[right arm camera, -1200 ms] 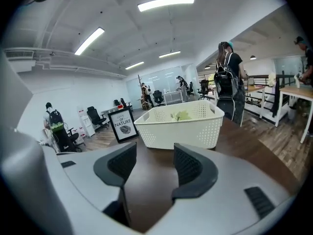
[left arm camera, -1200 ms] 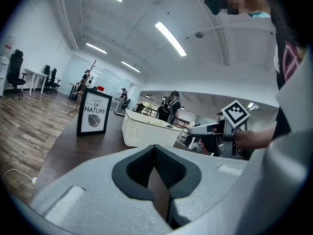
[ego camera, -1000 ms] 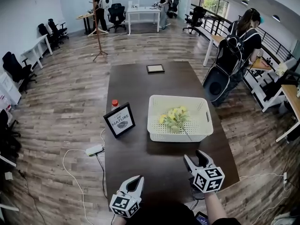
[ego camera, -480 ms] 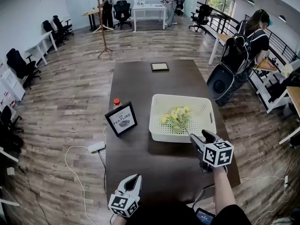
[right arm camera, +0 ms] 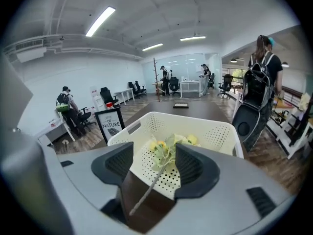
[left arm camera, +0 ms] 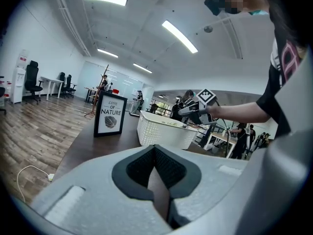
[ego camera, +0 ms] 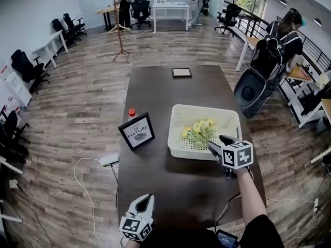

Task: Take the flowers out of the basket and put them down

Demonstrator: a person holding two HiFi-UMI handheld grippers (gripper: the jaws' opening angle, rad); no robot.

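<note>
"Where were the flowers [ego camera: 199, 130]?"

"Lying in the white basket [ego camera: 186, 151]. The blooms were near its middle and the stem slanted out over the basket's near rim, toward the right gripper [ego camera: 215, 141]."

"And that gripper's fingers [right arm camera: 195, 168]?"

"Released and spread, having just been opening, right at the basket's near rim. In the right gripper view the stem ran down the gap between them, and neither pad pressed on it."

"The left gripper [ego camera: 146, 200]?"

"Well apart from the basket, over the near edge of the tabletop [ego camera: 155, 87], its fingers clenched together on nothing."

"Anything else by the basket?"

"A framed sign [ego camera: 137, 132] stood just beside it on the left gripper's side, with a red-capped bottle [ego camera: 132, 112] behind the sign"
</note>
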